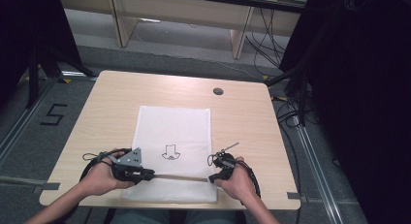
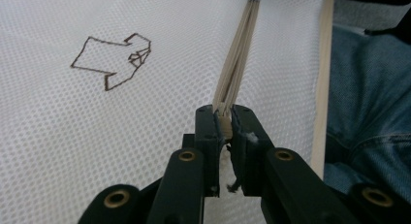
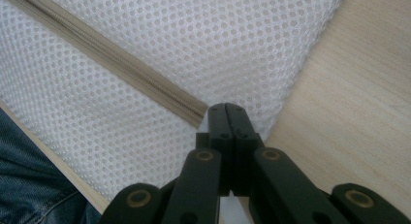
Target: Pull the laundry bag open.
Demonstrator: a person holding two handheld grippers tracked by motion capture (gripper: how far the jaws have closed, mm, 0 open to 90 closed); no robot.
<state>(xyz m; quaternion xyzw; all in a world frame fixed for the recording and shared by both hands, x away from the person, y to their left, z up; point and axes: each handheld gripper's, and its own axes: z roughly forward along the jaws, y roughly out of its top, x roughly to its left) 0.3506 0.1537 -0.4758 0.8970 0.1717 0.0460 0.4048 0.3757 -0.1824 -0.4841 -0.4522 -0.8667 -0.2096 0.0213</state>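
A white mesh bag (image 1: 174,127) lies flat on the wooden table (image 1: 242,117), with a small arrow-like drawing (image 1: 170,152) on it. A beige zipper (image 1: 179,177) runs along its near edge. My left gripper (image 1: 151,174) is shut on the zipper's pull at the left end; in the left gripper view the jaws (image 2: 224,118) pinch the beige zipper (image 2: 237,64) tapes. My right gripper (image 1: 212,178) is shut at the zipper's right end. In the right gripper view its jaws (image 3: 227,110) press together on the mesh bag (image 3: 218,35) beside the zipper's (image 3: 111,56) end.
A round cable hole (image 1: 218,91) sits at the table's far right. Bare wood (image 3: 349,88) lies right of the bag. The person's jeans (image 2: 373,88) are just past the near table edge. Dark stands and cables flank the table on the floor.
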